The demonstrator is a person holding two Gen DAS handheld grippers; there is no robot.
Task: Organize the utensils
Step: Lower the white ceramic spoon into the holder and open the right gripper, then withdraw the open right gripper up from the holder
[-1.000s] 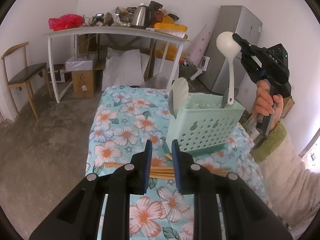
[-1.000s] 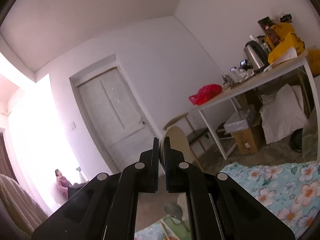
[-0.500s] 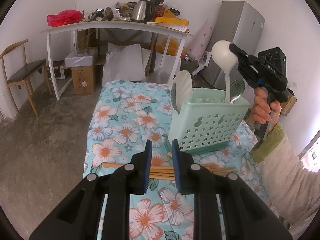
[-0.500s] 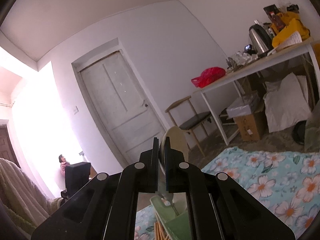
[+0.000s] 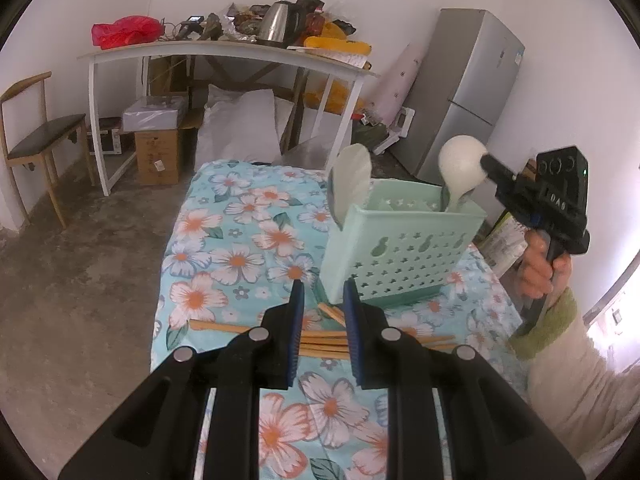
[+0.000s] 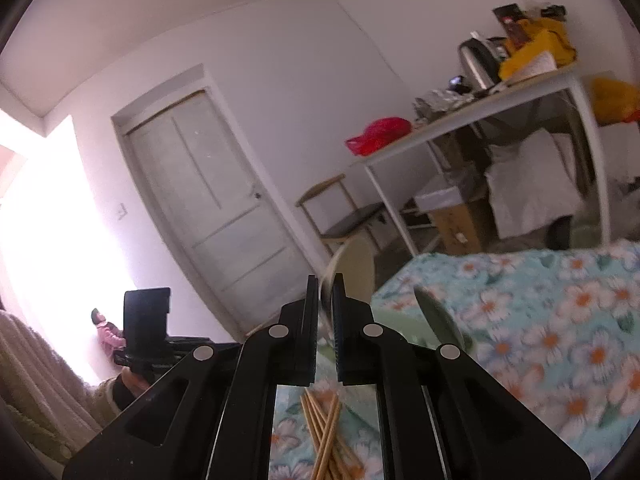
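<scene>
A mint green utensil basket (image 5: pixel 404 248) stands on the floral tablecloth (image 5: pixel 240 264). A pale spatula (image 5: pixel 352 184) leans in its left end. My right gripper (image 5: pixel 490 166) is shut on the bowl of a white ladle (image 5: pixel 460 172), whose handle is down inside the basket's right end. In the right wrist view the gripper (image 6: pixel 327 292) pinches the ladle (image 6: pixel 356 260) edge-on. Several wooden chopsticks (image 5: pixel 320 336) lie on the cloth in front of the basket, also seen in the right wrist view (image 6: pixel 324 432). My left gripper (image 5: pixel 322 300) is open and empty above the chopsticks.
Behind the cloth-covered table stands a white table (image 5: pixel 224 50) with a kettle and clutter, boxes and a sack under it. A wooden chair (image 5: pixel 32 136) is at the left, a grey fridge (image 5: pixel 460 92) at the back right. A door (image 6: pixel 212 208) shows in the right wrist view.
My right gripper has lowered the white ladle, so its handle has gone down deeper into the basket. The left gripper has stayed open over the chopsticks.
</scene>
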